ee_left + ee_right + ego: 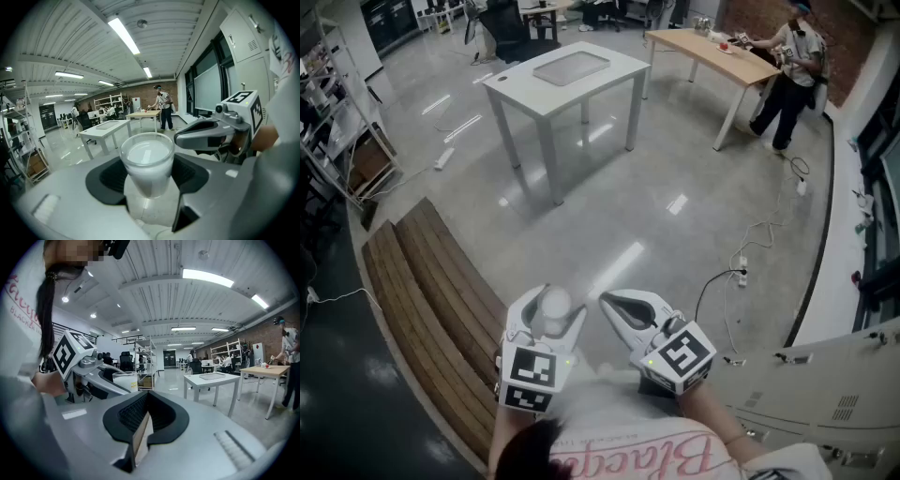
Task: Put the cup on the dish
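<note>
Holding: the left gripper has its jaws clamped on a translucent white plastic cup, with the black pads pressing its sides.
Cup: it stands upright between the left jaws. Its rim is above the pads and its base hangs free in the air, touching nothing else.
Right gripper: its jaws are pressed together with nothing between them. It sits just to the right of the left jaws at about the same height, apart from the cup.
Floor: a glossy grey concrete floor lies below both pairs of jaws.
Bench: a brown slatted wooden bench is below and to the left of the left jaws.
White table: a white square table with a grey inset top stands well ahead of both pairs of jaws.
Wooden table: a long light wooden table stands farther ahead, off to the right of the right jaws. A person in dark trousers stands at its far end.
Cable: a thin dark cable lies on the floor, ahead and right of the right jaws.
</note>
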{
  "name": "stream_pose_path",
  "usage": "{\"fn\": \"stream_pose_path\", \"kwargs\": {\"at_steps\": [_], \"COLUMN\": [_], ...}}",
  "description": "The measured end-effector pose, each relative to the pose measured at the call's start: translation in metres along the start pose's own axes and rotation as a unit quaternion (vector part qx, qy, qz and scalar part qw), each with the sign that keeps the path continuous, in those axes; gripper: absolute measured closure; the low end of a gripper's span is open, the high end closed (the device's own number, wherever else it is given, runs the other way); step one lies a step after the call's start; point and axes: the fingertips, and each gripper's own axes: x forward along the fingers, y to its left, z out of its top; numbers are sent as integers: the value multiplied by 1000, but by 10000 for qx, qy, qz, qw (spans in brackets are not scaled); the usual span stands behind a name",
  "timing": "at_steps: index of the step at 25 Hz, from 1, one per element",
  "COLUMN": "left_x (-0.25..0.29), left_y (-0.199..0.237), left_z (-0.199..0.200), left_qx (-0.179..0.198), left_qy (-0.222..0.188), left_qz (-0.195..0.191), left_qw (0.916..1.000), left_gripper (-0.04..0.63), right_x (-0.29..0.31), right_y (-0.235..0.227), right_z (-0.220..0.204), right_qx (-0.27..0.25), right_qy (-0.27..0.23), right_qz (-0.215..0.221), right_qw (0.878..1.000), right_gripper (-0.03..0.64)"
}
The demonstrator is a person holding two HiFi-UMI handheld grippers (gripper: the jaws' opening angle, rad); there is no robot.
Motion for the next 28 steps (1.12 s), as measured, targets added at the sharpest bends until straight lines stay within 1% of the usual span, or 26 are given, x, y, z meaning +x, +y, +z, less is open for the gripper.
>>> {"fn": "stream_pose_path", "kwargs": {"at_steps": [3, 7, 10, 14, 19, 23, 28], "left_x": [2, 5, 11, 22, 46, 67, 94], "left_y": [-4, -3, 5, 24, 55, 81, 118], "left_z": [1, -2, -3, 3, 16, 35, 54], "left_qx": [16, -39, -162, -178, -145, -41, -15], "left_qy": [21, 38, 65, 77, 78, -9, -107], "left_qz": [-8, -33, -51, -15, -81, -174, -253], "left_qw": [10000, 10000, 9998, 9998, 9998, 9998, 9996], "left_gripper": [324, 324, 324, 324, 324, 324, 324], "right_x": [0, 5, 14, 28, 59, 86, 122], "right_y": [0, -4, -4, -9, -36, -59, -89], "right_z": [4, 0, 0, 7, 12, 28, 48], "right_qx": [-34, -10, -45, -107, -16, -119, -210], "right_qy": [8, 84, -17, -72, 43, 26, -31], "right_qz": [5, 16, 203, 330, 276, 253, 116], "right_qw": [10000, 10000, 9998, 9994, 9996, 9996, 9997], "right_gripper": [617, 617, 615, 615, 615, 615, 615]}}
